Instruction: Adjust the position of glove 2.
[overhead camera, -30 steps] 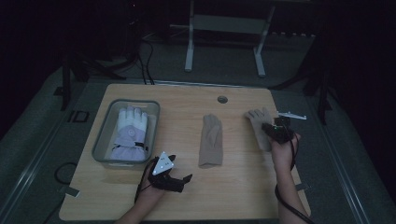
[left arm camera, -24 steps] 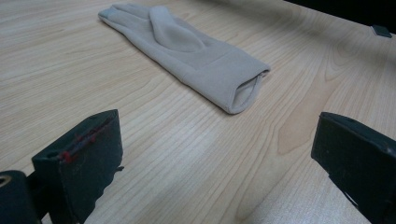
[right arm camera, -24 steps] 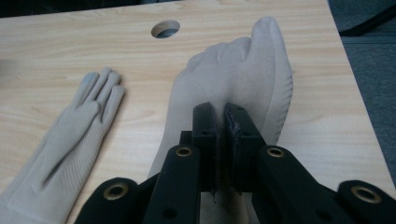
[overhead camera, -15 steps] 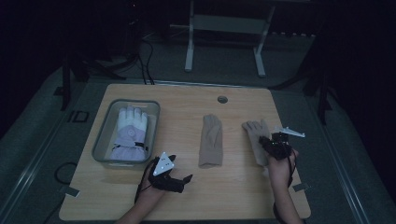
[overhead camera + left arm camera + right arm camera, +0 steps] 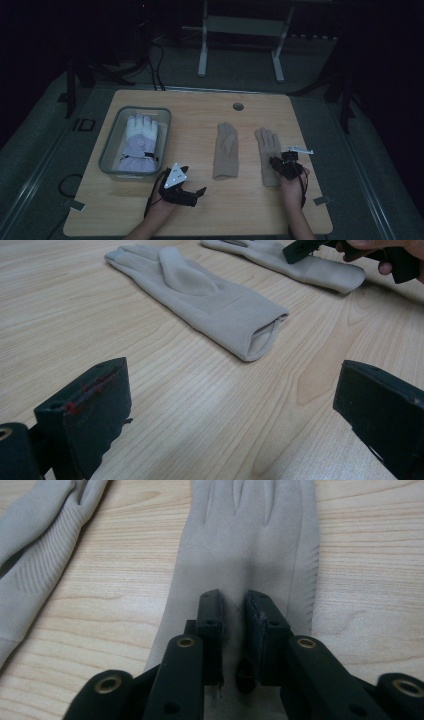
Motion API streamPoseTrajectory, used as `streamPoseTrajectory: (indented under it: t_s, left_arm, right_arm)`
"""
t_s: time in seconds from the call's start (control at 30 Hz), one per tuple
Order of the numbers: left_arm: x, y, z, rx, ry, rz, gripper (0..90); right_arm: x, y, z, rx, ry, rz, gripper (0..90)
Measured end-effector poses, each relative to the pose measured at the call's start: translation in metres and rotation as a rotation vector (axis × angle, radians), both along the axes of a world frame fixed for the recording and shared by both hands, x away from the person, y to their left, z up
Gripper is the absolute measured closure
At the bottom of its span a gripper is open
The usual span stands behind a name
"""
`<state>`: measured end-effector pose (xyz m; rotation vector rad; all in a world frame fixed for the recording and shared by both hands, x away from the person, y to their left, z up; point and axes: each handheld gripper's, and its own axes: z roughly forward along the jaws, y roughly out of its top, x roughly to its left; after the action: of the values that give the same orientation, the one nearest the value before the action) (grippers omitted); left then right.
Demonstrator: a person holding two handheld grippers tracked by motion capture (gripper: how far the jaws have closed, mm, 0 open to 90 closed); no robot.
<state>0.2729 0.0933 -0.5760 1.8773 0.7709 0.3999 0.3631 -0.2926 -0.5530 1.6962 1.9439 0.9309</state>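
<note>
We see a wooden table (image 5: 250, 215) with a small round hole (image 5: 238, 106) near its far edge. On its left part stands a grey bin (image 5: 111, 150) holding a white and lilac padded glove (image 5: 138, 145), fingers pointing away from the person. Two beige gloves lie flat on the bare wood, side by side and apart: the middle glove (image 5: 226, 151), near the table's centre with its open cuff toward the person, and the right glove (image 5: 268, 155), just to its right. In the left gripper view the middle glove (image 5: 200, 297) lies ahead of the jaws, cuff mouth gaping slightly, and the right glove (image 5: 295, 262) lies beyond it. Our left gripper (image 5: 192, 196) rests in the left hand (image 5: 162, 202) near the front edge, between the bin and the middle glove, touching neither; its jaws stand spread wide over bare wood. Our right gripper (image 5: 276, 162) sits in the right hand (image 5: 292, 182) over the cuff end of the right glove. In the right gripper view the right gripper (image 5: 234, 605) points down onto the back of the right glove (image 5: 255, 535), jaws a narrow gap apart; they have just been opening. The glove cloth lies under and between the tips; we cannot tell whether any of it is pinched.
</note>
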Motion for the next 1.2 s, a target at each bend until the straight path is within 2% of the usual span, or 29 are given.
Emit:
streamPoseTrajectory:
  t_s: [0.13,0.23,0.27,0.33,0.5,0.57,0.73,0.8,0.87,0.93,1.03,1.1,1.2]
  left_arm:
    - [0.0,0.0,0.0,-0.001,-0.001,0.0,2.4]
    - [0.0,0.0,0.0,-0.002,0.003,-0.001,2.4]
    - [0.0,0.0,0.0,-0.002,0.003,-0.001,2.4]
    - [0.0,0.0,0.0,-0.001,0.003,-0.001,2.4]
    - [0.0,0.0,0.0,-0.002,0.002,-0.001,2.4]
    - [0.0,0.0,0.0,-0.003,0.003,-0.001,2.4]
    - [0.0,0.0,0.0,-0.004,0.004,0.0,2.4]
    - [0.0,0.0,0.0,-0.005,0.005,0.0,2.4]
    - [0.0,0.001,0.0,-0.005,0.005,-0.001,2.4]
    - [0.0,0.001,0.0,-0.007,0.006,-0.001,2.4]
    - [0.0,0.001,0.0,-0.009,0.008,-0.006,2.4]
    - [0.0,0.001,0.0,-0.007,0.01,-0.005,2.4]
    - [0.0,0.0,0.0,-0.002,0.006,-0.008,2.4]
  right_arm:
    - [-0.001,0.0,0.004,0.012,0.006,0.022,62.4]
    - [-0.001,-0.005,0.011,0.01,-0.025,0.045,57.3]
    - [0.0,-0.007,0.013,0.014,-0.025,0.067,56.4]
    - [0.001,-0.01,0.017,-0.014,-0.051,0.11,55.1]
    - [0.007,-0.013,0.025,-0.079,-0.061,0.223,53.0]
    - [0.009,-0.016,0.027,-0.08,-0.066,0.253,51.9]
    - [0.018,-0.022,0.027,-0.106,-0.06,0.272,49.4]
    - [0.021,-0.025,0.027,-0.106,-0.063,0.261,48.2]
    - [0.024,-0.028,0.027,-0.086,-0.062,0.254,48.4]
    - [0.026,-0.029,0.026,-0.096,-0.055,0.254,48.5]
    - [0.028,-0.028,0.022,-0.124,-0.058,0.275,48.5]
    - [0.028,-0.027,0.021,-0.113,-0.066,0.28,48.5]
    - [0.03,-0.023,0.016,-0.112,-0.05,0.287,48.5]
